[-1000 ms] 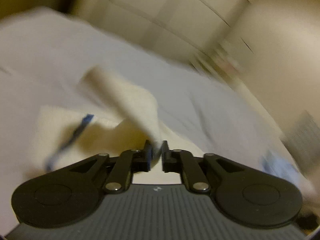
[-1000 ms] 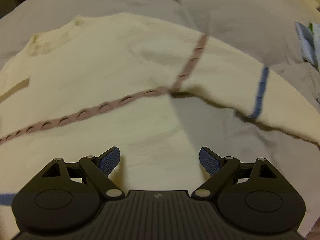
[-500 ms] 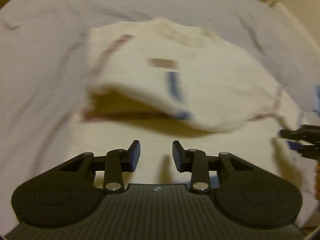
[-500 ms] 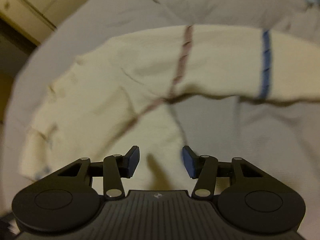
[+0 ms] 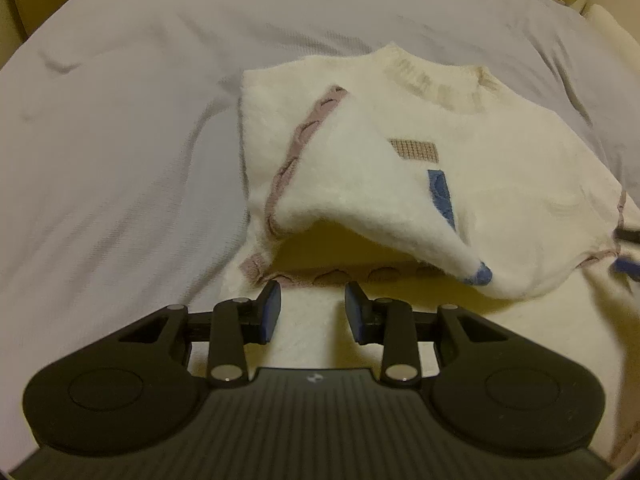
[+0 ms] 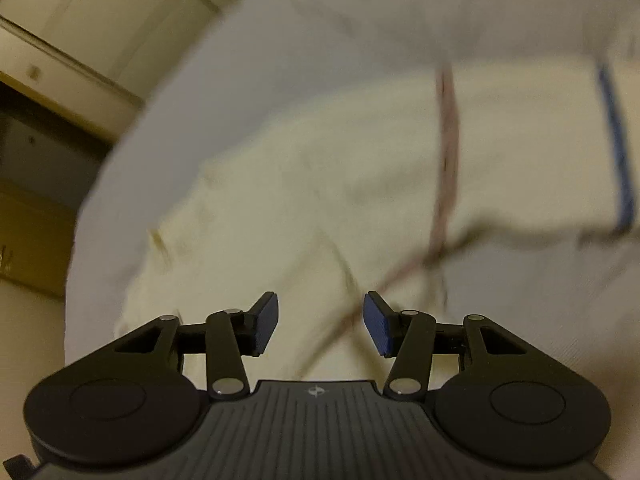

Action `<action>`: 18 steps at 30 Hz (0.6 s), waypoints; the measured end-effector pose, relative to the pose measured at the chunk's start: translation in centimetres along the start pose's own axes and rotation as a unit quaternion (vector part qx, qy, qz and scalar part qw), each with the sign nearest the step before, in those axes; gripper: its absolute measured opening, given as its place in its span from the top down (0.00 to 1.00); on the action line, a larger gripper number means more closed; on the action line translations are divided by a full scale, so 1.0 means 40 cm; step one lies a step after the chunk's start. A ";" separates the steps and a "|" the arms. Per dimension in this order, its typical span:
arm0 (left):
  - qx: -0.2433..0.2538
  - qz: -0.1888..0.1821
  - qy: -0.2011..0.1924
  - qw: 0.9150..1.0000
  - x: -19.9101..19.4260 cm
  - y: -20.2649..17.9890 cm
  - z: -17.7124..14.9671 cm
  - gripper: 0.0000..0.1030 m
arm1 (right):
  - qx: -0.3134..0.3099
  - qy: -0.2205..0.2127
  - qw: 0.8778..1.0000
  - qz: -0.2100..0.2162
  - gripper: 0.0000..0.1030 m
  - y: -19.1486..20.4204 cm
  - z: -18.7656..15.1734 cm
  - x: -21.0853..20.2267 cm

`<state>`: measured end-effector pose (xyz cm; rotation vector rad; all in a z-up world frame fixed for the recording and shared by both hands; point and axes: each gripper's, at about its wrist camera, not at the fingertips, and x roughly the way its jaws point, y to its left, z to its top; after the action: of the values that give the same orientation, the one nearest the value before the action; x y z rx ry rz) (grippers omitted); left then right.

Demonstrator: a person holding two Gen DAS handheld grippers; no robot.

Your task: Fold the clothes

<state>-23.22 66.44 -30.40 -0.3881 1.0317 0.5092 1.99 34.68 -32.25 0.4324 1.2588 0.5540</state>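
Left wrist view: a cream sweater (image 5: 400,168) lies spread on a grey bedsheet (image 5: 120,140), collar toward the far side. One sleeve is folded across the chest, its blue-tipped cuff (image 5: 478,274) resting near the sweater's right part. A mauve seam (image 5: 296,152) runs down the left shoulder, and a small tan patch (image 5: 414,148) sits on the folded sleeve. The left gripper (image 5: 313,312) hovers over the sweater's lower part with its jaws narrowly apart and nothing between them. A blurred dark shape at the right edge may be the other gripper; I cannot tell.

Right wrist view: the picture is motion-blurred. The right gripper (image 6: 318,322) is above the same sweater (image 6: 320,184), jaws moderately apart and empty. A mauve line (image 6: 448,152) and a blue stripe (image 6: 618,148) cross the knit. Pale cabinet doors (image 6: 100,28) show beyond the bed's edge.
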 end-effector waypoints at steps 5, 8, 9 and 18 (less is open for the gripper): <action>0.010 0.003 0.003 1.000 0.022 -0.010 0.005 0.71 | 0.052 0.014 0.998 0.019 0.69 -0.025 0.007 0.101; 0.016 0.012 0.002 1.000 0.032 -0.011 0.004 0.71 | -0.029 -0.051 0.996 0.074 0.88 0.056 0.025 0.045; 0.017 0.013 0.000 1.000 0.033 -0.012 0.005 0.71 | -0.074 -0.088 0.989 0.090 0.88 0.092 0.024 0.003; 0.062 0.023 -0.021 0.998 0.080 -0.052 0.021 0.71 | -0.065 -0.057 0.995 -0.046 0.88 0.029 0.052 0.086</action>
<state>-20.11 65.86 -32.72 -0.2440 1.0277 0.4895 4.54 37.70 -33.64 0.2908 1.1195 0.5223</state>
